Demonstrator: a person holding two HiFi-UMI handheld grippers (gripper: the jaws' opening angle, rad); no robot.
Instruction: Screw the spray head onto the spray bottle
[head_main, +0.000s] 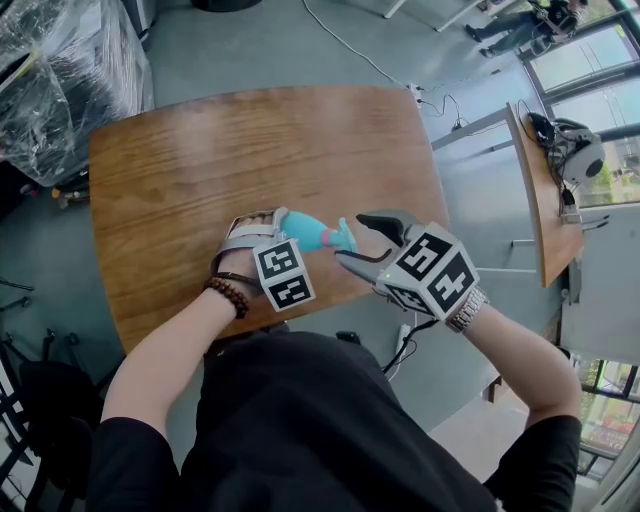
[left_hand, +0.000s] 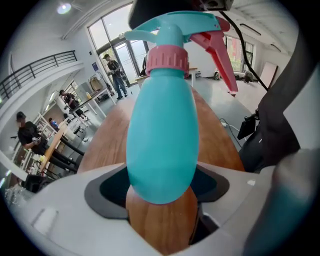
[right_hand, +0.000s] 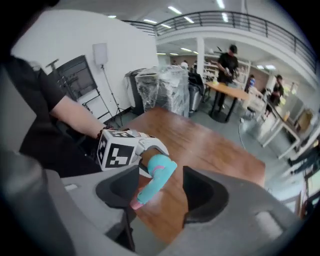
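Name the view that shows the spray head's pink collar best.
The left gripper view: the pink collar sits large and sharp between the teal spray bottle and spray head. The head view shows it only as a small speck; the right gripper view as a thin, blurred stripe.

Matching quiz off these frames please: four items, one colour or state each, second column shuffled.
Column one
1 spray bottle body
2 collar
3 left gripper
4 right gripper

Column two
a jaws apart, gripping nothing
b teal
c pink
d jaws closed on the bottle

Pairs: 1-b, 2-c, 3-d, 4-a
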